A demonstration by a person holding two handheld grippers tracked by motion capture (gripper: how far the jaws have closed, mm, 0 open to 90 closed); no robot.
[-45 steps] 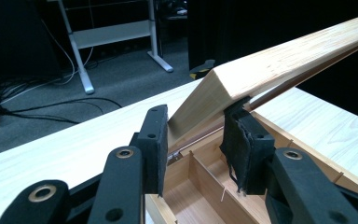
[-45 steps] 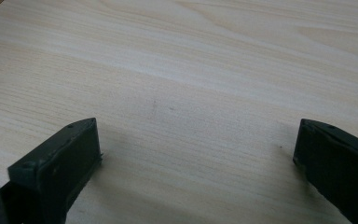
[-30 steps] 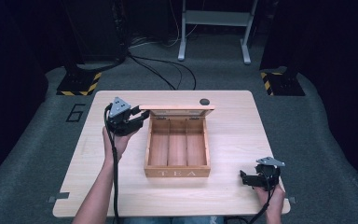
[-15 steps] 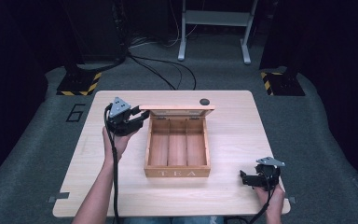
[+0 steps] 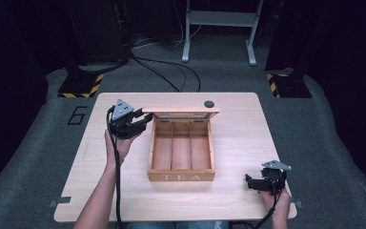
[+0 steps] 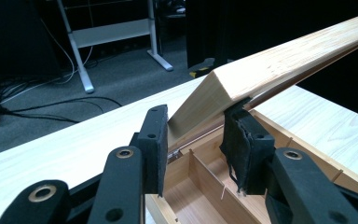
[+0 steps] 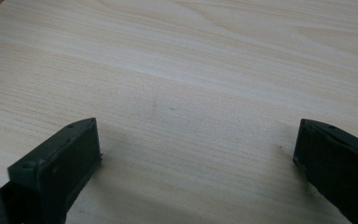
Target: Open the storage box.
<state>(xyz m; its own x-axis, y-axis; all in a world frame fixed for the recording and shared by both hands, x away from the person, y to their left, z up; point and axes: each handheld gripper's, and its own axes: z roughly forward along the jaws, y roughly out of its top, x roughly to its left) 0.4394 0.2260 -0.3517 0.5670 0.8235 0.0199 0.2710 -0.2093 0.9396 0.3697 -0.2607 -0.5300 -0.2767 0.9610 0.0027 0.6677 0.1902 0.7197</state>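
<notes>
A wooden tea box [image 5: 181, 176] stands at the middle of the table, with three bare compartments inside and "TEA" on its front wall. Its lid [image 5: 181, 113] is raised on the far-side hinge. My left gripper [image 5: 145, 119] is shut on the lid's left corner. In the left gripper view the lid [image 6: 270, 70] slants up to the right, its corner pinched between the two pads of the gripper [image 6: 198, 135], with the box interior [image 6: 205, 186] below. My right gripper [image 5: 249, 182] rests low near the front right of the table. It stands open [image 7: 198, 140], with bare wood between its jaws.
A small black round object [image 5: 209, 103] lies near the far edge of the light wooden table [image 5: 248, 129]. Beyond the table, cables [image 5: 171, 76] trail over grey floor, past a white stand [image 5: 219, 28] and hazard-striped feet [image 5: 81, 88].
</notes>
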